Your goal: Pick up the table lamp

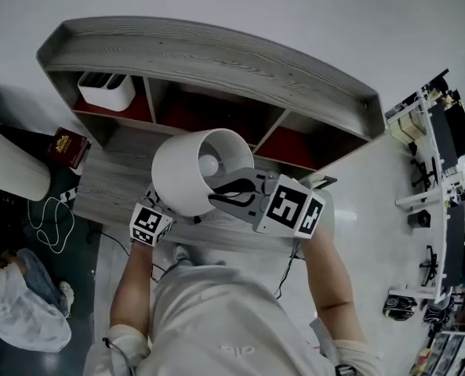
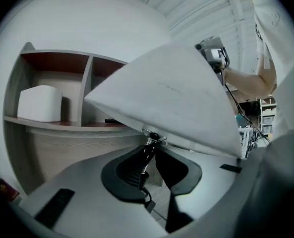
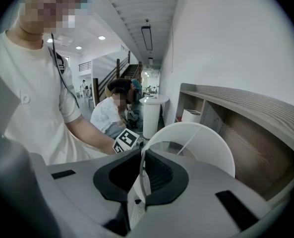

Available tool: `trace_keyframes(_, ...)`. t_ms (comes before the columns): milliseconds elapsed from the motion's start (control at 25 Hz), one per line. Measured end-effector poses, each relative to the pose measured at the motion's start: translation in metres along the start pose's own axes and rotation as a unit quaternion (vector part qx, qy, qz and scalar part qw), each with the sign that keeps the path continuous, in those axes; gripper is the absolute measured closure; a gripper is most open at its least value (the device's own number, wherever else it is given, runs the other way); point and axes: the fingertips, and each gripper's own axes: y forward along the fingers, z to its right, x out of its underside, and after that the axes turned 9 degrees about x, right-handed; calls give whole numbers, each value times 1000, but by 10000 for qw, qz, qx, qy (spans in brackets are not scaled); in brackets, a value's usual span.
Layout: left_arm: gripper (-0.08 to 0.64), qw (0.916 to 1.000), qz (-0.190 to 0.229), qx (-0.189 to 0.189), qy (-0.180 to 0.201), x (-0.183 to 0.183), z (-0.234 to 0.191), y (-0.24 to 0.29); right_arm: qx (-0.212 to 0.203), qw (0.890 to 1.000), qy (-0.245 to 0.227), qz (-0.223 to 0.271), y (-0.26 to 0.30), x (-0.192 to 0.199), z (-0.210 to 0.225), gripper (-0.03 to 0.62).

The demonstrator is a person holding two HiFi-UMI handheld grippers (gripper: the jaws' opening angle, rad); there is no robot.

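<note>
Table lamp (image 1: 187,175): held aloft above the grey wooden shelf unit (image 1: 216,57), its white shade tilted.
Left gripper (image 2: 149,152): clamped on the lamp's thin metal stem, just beneath the shade.
Right gripper (image 3: 143,175): pinched on the shade's rim.

Most likely a lab or workshop hall, dressed with some home furniture. At the right edge of the head view, white racks (image 1: 432,131) crowded with gear on a glossy pale floor (image 1: 381,210); centre, a grey wooden shelf unit (image 1: 216,53). In the right gripper view, upper left, recessed ceiling lights (image 3: 101,37), a staircase (image 3: 128,73) and a seated person (image 3: 107,115) along a long corridor.
</note>
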Motion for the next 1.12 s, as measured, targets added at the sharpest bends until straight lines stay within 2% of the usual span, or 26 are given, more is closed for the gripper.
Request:
trace_keyframes(440,482,9995,-66,-231,181,-15,-10,-12,-146,9991,75,387,-7,-6,3,538)
trace_keyframes(1120,482,9991,-97,-317,277,-22,-13,-17,-227,9983,57,529,-11,-9,2,538)
